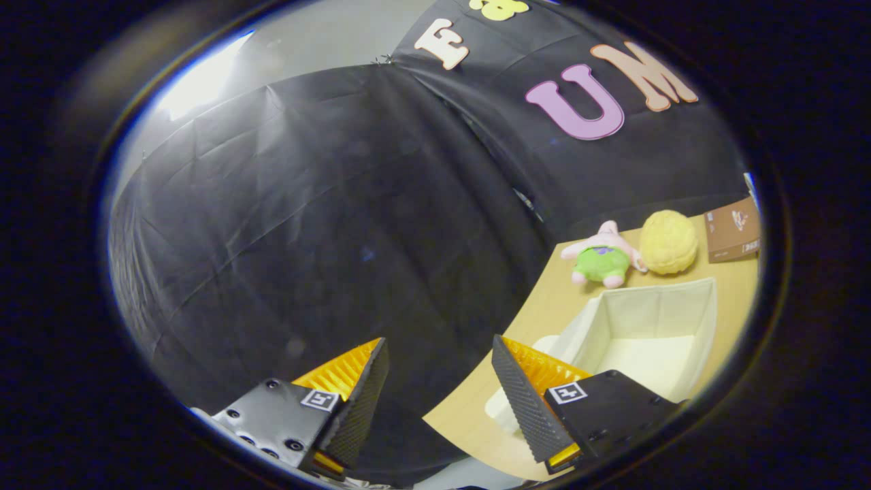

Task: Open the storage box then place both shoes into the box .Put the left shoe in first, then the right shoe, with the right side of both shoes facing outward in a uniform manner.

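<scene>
A handheld two-finger gripper (439, 354) hangs tilted over the near edge of a wooden table (544, 306), its fingers spread wide with nothing between them. The left finger (354, 388) juts out against the black cloth wall (306, 238) of the booth, which takes up the whole ground behind it and runs on beyond the gap between the fingers. The right finger (524, 401) lies over the table's near edge. Just ahead of that right finger, and off to its right, stands the storage box (704, 313), a pale fabric bin with soft upright walls, open at the top, its light floor visible inside and nothing to be made out in it. A pale flat piece (500, 408) lies on the tabletop beside the box's near corner, partly hidden by the right finger; whether it is the box's lid cannot be told. The box sits wholly to the right of the gap between the fingers, near the right fingertip but apart from it. Beyond the box, at the table's far edge against the cloth, lies a pink plush toy (605, 255) in green shorts; just beside it, to the right, sits a round yellow plush ball (669, 241), the two close or touching. Farther right again stands a brown cardboard carton (731, 235).
</scene>
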The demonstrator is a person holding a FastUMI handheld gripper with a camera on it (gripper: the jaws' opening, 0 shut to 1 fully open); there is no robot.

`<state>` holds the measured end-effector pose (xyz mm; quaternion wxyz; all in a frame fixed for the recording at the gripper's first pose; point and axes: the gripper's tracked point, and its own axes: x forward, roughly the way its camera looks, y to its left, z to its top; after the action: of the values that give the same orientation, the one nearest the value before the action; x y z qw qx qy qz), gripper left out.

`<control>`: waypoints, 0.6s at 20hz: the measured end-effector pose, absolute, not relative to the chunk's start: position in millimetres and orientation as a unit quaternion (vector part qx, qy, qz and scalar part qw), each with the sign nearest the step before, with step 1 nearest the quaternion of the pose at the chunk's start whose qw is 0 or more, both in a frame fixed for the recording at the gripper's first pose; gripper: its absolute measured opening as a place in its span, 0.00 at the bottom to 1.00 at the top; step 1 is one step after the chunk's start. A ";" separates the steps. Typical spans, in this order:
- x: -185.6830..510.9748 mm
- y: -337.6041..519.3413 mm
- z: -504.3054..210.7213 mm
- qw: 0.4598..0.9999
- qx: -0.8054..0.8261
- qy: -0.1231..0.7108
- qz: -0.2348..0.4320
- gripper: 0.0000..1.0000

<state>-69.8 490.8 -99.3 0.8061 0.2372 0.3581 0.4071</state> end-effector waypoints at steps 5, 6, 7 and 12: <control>-46.2 411.7 -111.3 0.854 0.183 0.326 0.362 0.96; -42.7 395.4 -114.0 0.862 0.171 0.320 0.354 0.96; -39.6 377.5 -116.0 0.870 0.158 0.315 0.345 0.97; -18.6 288.9 -128.8 0.908 0.099 0.289 0.286 0.99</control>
<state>-18.6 288.9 -128.8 0.9084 0.0994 0.2889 0.2855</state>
